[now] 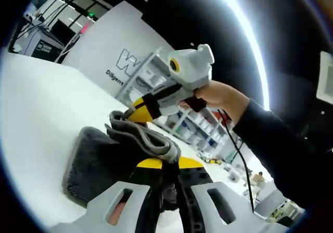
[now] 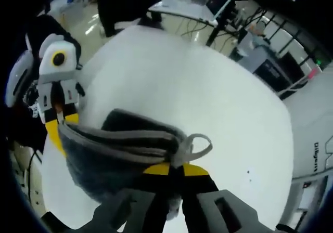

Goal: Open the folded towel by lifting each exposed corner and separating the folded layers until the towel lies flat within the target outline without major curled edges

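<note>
- The towel (image 2: 122, 150) is a dark grey, thick-piled cloth with a lighter grey hemmed edge and a small hanging loop (image 2: 200, 144). It is lifted off the white desk (image 2: 208, 92) and strung between the 2 grippers, sagging in the middle.
- In the left gripper view the towel (image 1: 104, 160) hangs in folds, part of it draped near or on the desk (image 1: 41, 118); I cannot tell whether its lowest part touches.
- Handling, as a judgement: it looks soft, limp and light, with no stiffness to hold a shape. It should droop wherever it is unsupported, and the layers may cling to each other. The pile looks grippy, not slippery, and nothing about it is fragile.
- Where to hold, as a judgement: the hemmed edge and the corners are the best places, since the hem is firmer than the pile. Pinching only 1 layer at a corner would let the fold peel apart; pinching several would keep it folded.
- The right gripper (image 2: 174, 173) has its fingers clenched on the hemmed edge just beside the loop.
- The left gripper (image 1: 169, 173) has its fingers clenched on a bunched part of the towel.
- No target outline can be made out on the desk.
- Behind the desk stand a white panel with lettering (image 1: 122, 61) and shelving (image 1: 195, 126).
</note>
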Tool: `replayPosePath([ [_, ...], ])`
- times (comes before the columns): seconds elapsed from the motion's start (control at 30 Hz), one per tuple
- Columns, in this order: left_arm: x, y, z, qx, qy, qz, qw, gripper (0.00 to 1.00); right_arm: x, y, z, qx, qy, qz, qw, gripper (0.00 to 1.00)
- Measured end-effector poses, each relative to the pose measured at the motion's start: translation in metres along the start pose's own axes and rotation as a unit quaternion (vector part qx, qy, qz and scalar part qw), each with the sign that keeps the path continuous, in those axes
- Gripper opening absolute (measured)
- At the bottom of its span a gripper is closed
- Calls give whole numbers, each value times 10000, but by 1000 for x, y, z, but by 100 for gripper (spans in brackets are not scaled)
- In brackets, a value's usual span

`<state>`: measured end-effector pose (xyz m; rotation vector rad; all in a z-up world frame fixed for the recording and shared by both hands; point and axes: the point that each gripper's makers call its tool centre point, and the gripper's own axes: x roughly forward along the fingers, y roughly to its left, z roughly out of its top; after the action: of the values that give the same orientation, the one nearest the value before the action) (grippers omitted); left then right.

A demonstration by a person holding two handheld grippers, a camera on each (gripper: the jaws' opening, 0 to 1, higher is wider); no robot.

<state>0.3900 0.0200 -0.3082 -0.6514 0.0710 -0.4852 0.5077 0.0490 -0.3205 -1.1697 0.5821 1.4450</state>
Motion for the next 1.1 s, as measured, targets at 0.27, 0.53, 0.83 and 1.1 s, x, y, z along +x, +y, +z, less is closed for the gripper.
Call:
replayPosePath([
  [0.27, 5, -6, 2, 90, 9, -39, 10000, 5, -8, 6, -3, 60, -160, -113, 9998, 0],
  [0.53, 6, -15, -3, 141, 55, -91, 9998, 5, -12, 7, -5, 84, -219, -150, 9996, 0],
  [0.83, 9, -22, -5, 237, 65, -124, 9996, 5, -18, 4, -8, 177, -300, -218, 9992, 0],
  [1.1, 11, -27, -8, 316, 111, -169, 9993, 5, -27, 7, -17, 231, -353, -312, 9986, 0],
])
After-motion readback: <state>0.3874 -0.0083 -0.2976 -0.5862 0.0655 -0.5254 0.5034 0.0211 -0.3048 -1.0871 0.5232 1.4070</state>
